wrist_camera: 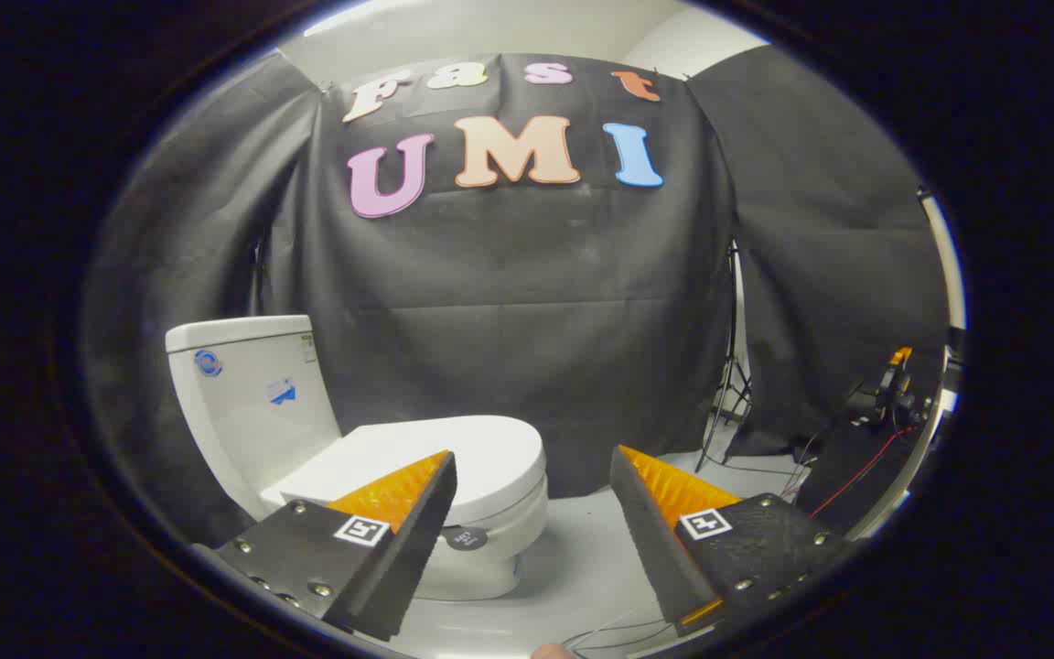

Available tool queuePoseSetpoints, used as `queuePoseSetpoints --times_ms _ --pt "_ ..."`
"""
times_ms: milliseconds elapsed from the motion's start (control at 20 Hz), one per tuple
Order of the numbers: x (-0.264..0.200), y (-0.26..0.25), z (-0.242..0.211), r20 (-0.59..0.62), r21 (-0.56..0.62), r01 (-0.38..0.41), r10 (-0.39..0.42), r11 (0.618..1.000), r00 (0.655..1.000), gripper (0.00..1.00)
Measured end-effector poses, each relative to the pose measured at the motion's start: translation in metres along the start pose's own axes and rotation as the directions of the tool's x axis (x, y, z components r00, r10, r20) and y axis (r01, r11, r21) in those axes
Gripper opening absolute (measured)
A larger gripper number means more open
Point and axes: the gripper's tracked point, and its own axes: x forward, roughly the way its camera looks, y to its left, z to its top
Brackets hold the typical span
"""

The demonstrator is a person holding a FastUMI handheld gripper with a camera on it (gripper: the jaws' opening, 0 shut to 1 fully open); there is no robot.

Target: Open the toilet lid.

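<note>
While the toilet lid (454, 448) is lying shut and flat on the bowl, I am judging this as the approach. I am holding the gripper (532, 476) with fingers wide apart, gripping nothing; the lid is sitting beyond the left finger. Its long axis is running from the tank (243, 384) rightward, so I need to get under that front edge next.

gripper (532, 471) at bottom of frame, fingers spread wide apart, nothing between them, left finger (399, 540) lower left, right one lower right, both angled inward, pointing forward
</note>
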Motion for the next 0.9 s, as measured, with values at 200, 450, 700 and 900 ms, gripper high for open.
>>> queuePoseSetpoints --times_ms 200,450,700,900 --pt "0.002 -0.007 -0.001 -0.004 0.033 0.017 -0.017 0.999 1.000 1.00" --pt "0.005 -0.010 -0.008 -0.023 0.064 0.027 -0.026 0.998 0.999 0.99" --pt "0.010 -0.005 -0.015 -0.042 0.049 0.015 -0.013 0.999 0.999 0.99" --pt "0.015 0.004 -0.023 -0.061 0.016 -0.005 0.006 1.000 0.998 1.00"
